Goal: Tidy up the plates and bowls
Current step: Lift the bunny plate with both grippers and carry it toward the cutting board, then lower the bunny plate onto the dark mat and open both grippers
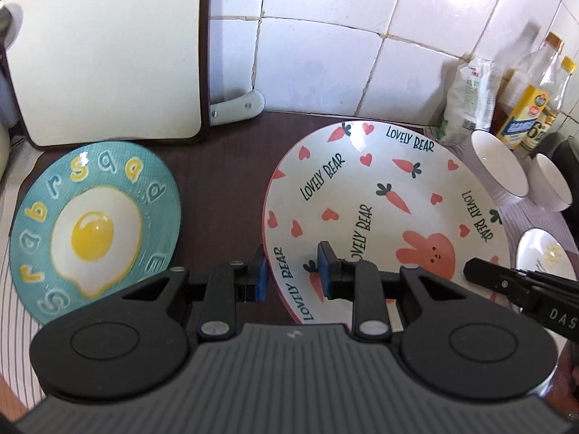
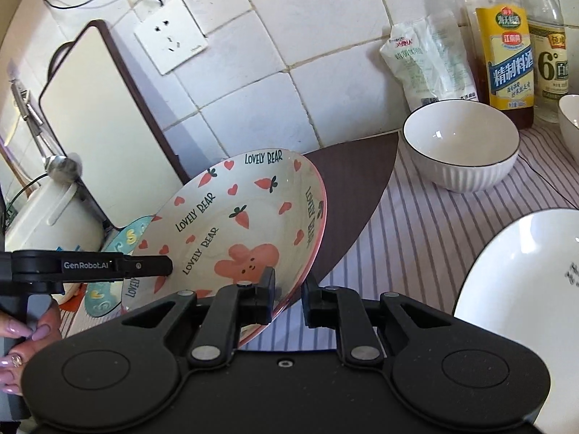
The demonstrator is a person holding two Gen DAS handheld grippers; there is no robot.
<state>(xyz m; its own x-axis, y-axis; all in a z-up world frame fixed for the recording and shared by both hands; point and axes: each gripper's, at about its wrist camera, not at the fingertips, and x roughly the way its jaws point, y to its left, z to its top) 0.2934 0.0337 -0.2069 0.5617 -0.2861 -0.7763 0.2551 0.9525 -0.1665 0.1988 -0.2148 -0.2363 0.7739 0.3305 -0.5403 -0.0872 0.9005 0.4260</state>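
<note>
A white plate with carrots, hearts and "LOVELY BEAR" lettering (image 1: 380,195) is held tilted above the dark counter. My left gripper (image 1: 293,275) is shut on its left rim, the blue pads (image 1: 325,271) pinching the edge. My right gripper (image 2: 289,298) is shut on the opposite, pink-edged rim of the same plate (image 2: 231,217). Each gripper shows in the other's view: the right gripper (image 1: 474,271) and the left gripper (image 2: 168,266). A teal plate with a fried-egg design (image 1: 94,231) lies flat to the left, partly hidden behind the held plate in the right wrist view.
Two white ribbed bowls (image 1: 499,170) (image 1: 553,184) stand at the right, one shown large (image 2: 459,144). A white plate (image 2: 524,307) lies on the striped cloth. Bottles (image 2: 506,54) and a bag (image 2: 423,61) line the tiled wall. A cutting board (image 1: 108,54) leans at the back left. A hand (image 2: 25,336) grips the left handle.
</note>
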